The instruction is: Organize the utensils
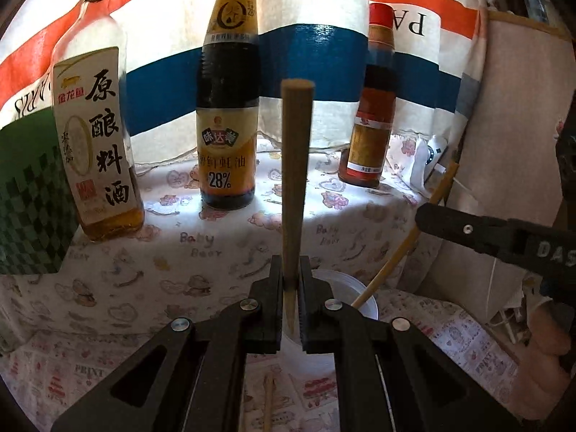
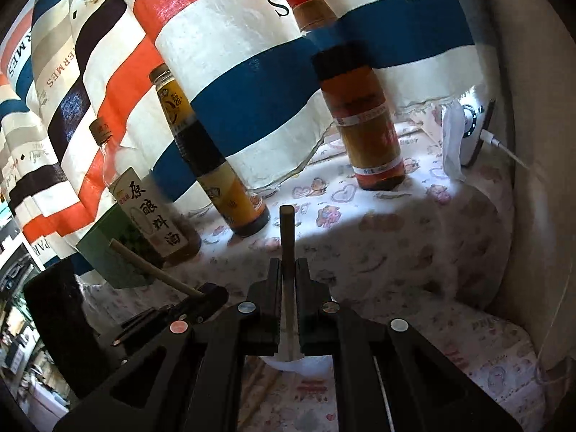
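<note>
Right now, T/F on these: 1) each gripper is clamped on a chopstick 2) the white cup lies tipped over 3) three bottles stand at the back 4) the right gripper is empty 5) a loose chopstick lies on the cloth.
1) True. The left gripper and the right gripper are each shut on a chopstick.
2) False. The white cup stands upright below the fingers.
3) True: cooking wine bottle, oyster sauce bottle, red-capped bottle.
4) False. It holds its own chopstick.
5) True. A loose chopstick lies beside the cup.
</note>
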Demonstrator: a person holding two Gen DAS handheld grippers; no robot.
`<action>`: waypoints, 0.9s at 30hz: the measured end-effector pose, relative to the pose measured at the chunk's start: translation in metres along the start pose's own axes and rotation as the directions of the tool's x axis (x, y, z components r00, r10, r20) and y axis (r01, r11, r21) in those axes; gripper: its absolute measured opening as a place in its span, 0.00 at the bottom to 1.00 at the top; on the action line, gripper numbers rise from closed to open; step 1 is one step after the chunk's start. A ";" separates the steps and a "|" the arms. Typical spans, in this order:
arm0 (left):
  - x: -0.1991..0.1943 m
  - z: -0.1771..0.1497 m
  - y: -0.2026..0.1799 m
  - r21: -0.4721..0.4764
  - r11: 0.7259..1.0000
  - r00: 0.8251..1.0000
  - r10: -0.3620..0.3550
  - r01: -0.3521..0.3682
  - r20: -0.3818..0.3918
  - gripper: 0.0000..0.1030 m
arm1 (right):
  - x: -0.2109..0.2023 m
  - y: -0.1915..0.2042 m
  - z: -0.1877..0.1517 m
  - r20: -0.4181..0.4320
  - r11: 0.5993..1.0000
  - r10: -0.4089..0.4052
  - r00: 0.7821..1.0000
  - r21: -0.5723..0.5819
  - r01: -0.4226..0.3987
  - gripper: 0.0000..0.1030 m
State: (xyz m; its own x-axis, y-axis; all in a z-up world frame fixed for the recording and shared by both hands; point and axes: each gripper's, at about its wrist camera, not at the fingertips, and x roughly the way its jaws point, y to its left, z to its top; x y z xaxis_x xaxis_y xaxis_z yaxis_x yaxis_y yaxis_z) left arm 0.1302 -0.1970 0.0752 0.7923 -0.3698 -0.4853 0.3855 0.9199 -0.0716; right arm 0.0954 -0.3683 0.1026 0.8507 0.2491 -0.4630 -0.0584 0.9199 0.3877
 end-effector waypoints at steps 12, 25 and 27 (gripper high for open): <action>-0.049 0.003 0.013 0.017 1.000 0.993 -0.010 0.008 0.119 0.59 | -0.003 0.001 0.002 -0.029 1.000 -0.014 0.999 0.007 0.014 0.60; -0.165 -0.022 0.054 -0.046 0.953 0.871 0.292 -0.299 0.395 1.00 | -0.079 0.043 0.009 0.257 0.984 -0.116 0.960 -0.098 0.145 0.89; -0.177 -0.029 0.067 -0.069 0.953 0.872 0.297 -0.295 0.389 1.00 | -0.085 0.055 0.003 0.254 0.988 -0.073 0.965 -0.112 0.104 0.92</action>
State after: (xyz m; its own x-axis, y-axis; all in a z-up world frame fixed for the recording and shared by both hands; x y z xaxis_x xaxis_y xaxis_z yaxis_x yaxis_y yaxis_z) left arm 0.0015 -0.0662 0.1310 0.9895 -0.0996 -0.1052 0.1017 0.9947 0.0149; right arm 0.0220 -0.3402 0.1657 0.9572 0.0967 -0.2727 -0.0278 0.9689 0.2460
